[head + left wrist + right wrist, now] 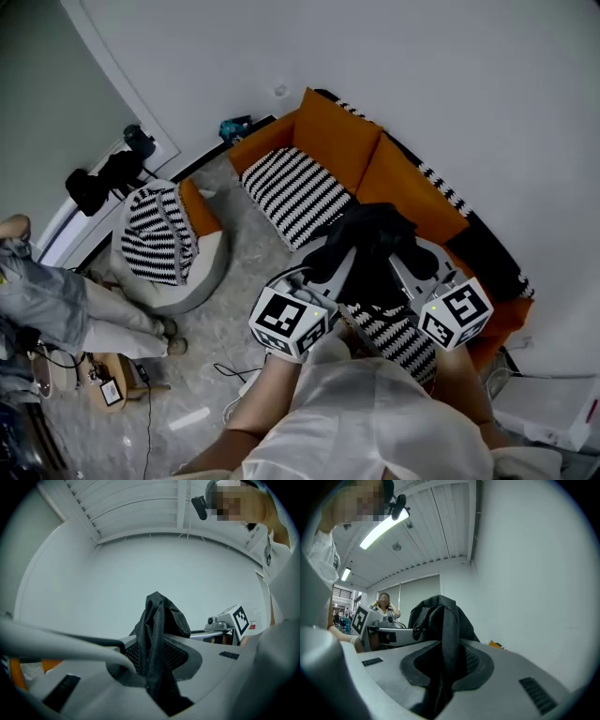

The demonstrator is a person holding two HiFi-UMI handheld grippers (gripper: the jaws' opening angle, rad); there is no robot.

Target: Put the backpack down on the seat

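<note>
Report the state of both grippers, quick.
Left gripper: closed on the black backpack, fabric pinched between its jaws.
Right gripper: closed on the backpack, gripping its strap.

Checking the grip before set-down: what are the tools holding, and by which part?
The black backpack, held by both: left tool shut on a mesh fold, right tool on a webbing strap.

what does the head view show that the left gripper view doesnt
Only the head view: the orange sofa, its striped cushion, a striped pouf, a person at the left edge. Only the left gripper view: a slatted ceiling, and the left gripper clamped on backpack mesh. Both: the backpack, the right gripper's marker cube.
</note>
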